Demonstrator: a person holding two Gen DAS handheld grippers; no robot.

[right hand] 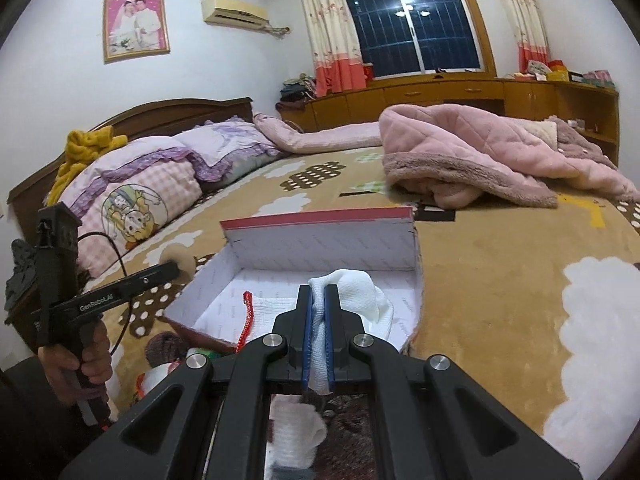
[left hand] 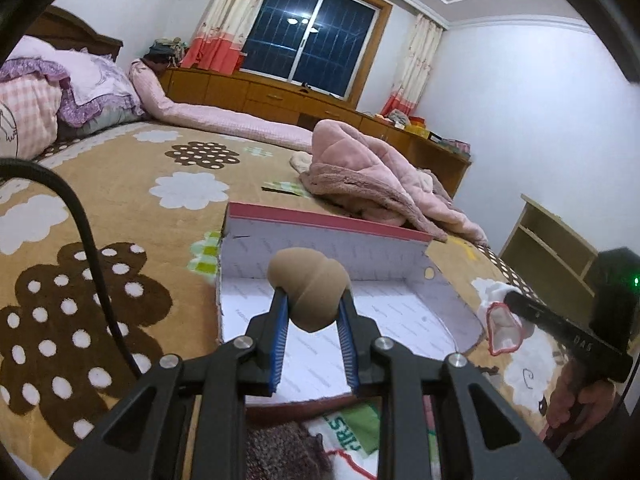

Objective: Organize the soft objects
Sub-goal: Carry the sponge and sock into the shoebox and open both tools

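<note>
While the left tongs [left hand: 313, 307] are pinching a brown ridged foam toy [left hand: 308, 290] between their blue pads, narrowly parted to its width, they are holding it over the open white box [left hand: 320, 236] lying on the bed [left hand: 120, 184]. The right tongs [right hand: 319, 312] are squeezing fully closed on a white knitted cloth [right hand: 352, 292] and are hanging it above the same box, where a second white cloth with red trim [right hand: 246, 316] is already lying on the floor of it. To do this step well, each hand should probably be carrying its load well inside the box walls and lowering it near the bottom before letting go, since the foam toy looks springy and might roll or bounce out, while the limp cloth could drape over the rim. Releasing one item at a time would likely be keeping the two hands from crowding each other. As for writing, "GenRobot.AI" is showing on the side of the left tool in the right view, letters that look like "DAS" are showing on the right tool in the left view, and green letters on a fabric under the box are appearing only in part, unreadable.
</note>
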